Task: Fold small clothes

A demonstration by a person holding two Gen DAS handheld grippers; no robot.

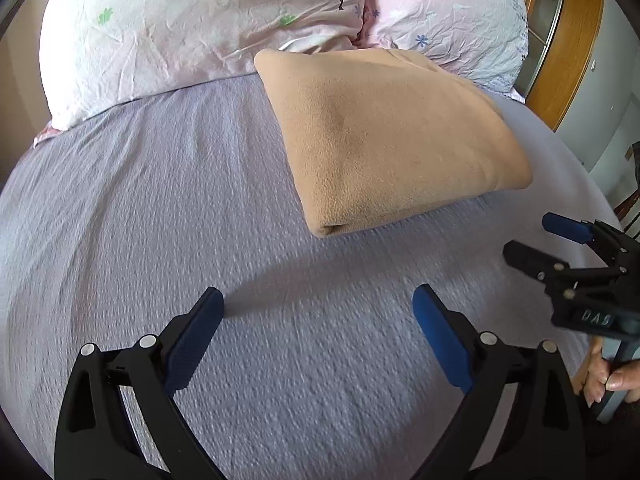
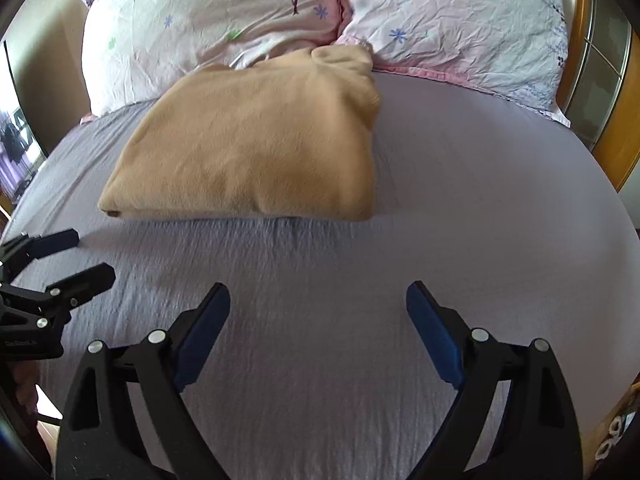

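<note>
A tan fleece garment lies folded into a thick rectangle on the grey bed sheet, its far end against the pillows. It also shows in the right wrist view. My left gripper is open and empty, held above the sheet, short of the garment's near corner. My right gripper is open and empty, held above the sheet in front of the garment's near edge. Each gripper shows at the side of the other's view, the right one and the left one, both with jaws apart.
Two pink flowered pillows lie at the head of the bed, with a wooden headboard behind. The sheet's edge curves down on the right. A person's hand holds the right gripper's handle.
</note>
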